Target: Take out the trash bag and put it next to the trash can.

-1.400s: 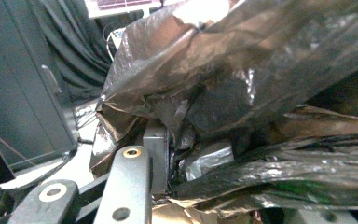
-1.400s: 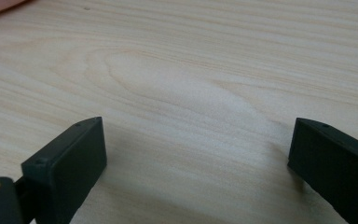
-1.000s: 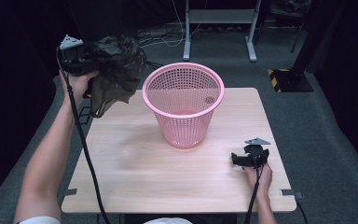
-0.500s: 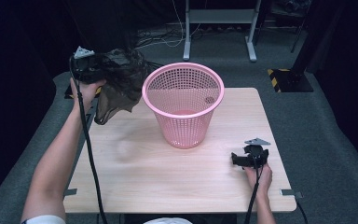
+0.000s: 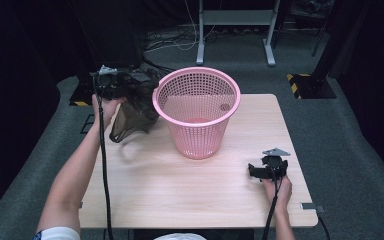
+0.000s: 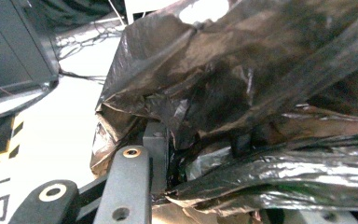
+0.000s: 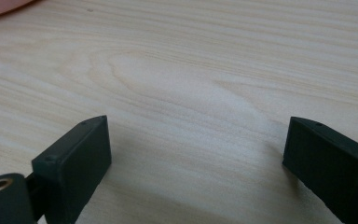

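Note:
A crumpled black plastic bag (image 5: 136, 107) hangs in the air just left of the pink mesh basket (image 5: 196, 111), touching or nearly touching its rim. My left gripper (image 5: 117, 82) is shut on the bag's top, held above the table's far left edge. In the left gripper view the bag (image 6: 242, 93) bunches over the jaws and hides most of them. My right gripper (image 5: 254, 171) rests low on the wooden table (image 5: 155, 190) near the front right, open, its fingers (image 7: 74, 154) wide apart over bare wood.
The basket stands upright at the middle back of the table. Beyond the table lie a grey floor, a metal stand's legs (image 5: 235, 30) and a yellow-black striped marker (image 5: 305, 85) at the right.
My left gripper has carried the bag rightward and a little lower, from well left of the basket to right beside its rim. The right gripper has stayed put.

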{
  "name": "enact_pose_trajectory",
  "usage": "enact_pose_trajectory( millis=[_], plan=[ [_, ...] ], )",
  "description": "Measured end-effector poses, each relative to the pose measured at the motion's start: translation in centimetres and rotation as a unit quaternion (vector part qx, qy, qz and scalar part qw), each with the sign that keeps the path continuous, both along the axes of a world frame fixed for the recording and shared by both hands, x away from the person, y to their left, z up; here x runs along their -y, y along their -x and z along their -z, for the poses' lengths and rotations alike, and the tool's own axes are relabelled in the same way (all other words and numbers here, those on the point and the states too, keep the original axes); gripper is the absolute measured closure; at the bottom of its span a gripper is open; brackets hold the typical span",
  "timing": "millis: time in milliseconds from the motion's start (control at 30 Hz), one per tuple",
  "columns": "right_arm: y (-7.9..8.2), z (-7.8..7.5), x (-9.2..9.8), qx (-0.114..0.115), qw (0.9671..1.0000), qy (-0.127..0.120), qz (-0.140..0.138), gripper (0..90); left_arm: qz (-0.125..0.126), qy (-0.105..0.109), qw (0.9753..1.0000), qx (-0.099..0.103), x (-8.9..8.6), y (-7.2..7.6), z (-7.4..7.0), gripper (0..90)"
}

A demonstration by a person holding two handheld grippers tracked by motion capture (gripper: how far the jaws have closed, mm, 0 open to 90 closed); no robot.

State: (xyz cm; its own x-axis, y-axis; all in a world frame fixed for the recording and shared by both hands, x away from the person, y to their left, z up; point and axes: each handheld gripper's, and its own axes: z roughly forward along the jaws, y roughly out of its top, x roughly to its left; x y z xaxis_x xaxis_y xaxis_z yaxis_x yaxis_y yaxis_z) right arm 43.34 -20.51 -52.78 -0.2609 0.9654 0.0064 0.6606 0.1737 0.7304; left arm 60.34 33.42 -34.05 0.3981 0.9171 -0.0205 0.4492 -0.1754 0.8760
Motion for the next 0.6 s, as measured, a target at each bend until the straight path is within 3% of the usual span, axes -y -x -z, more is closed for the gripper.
enact_pose_trajectory(
  millis=[600],
  plan=[
    [0.0, 0.0, 0.0, 0.001, 1.0, 0.001, 0.0, 6.7, -0.008, 0.003, 0.9985, -0.055, 1.6, -1.4, 5.1, 65.3]
  ],
)
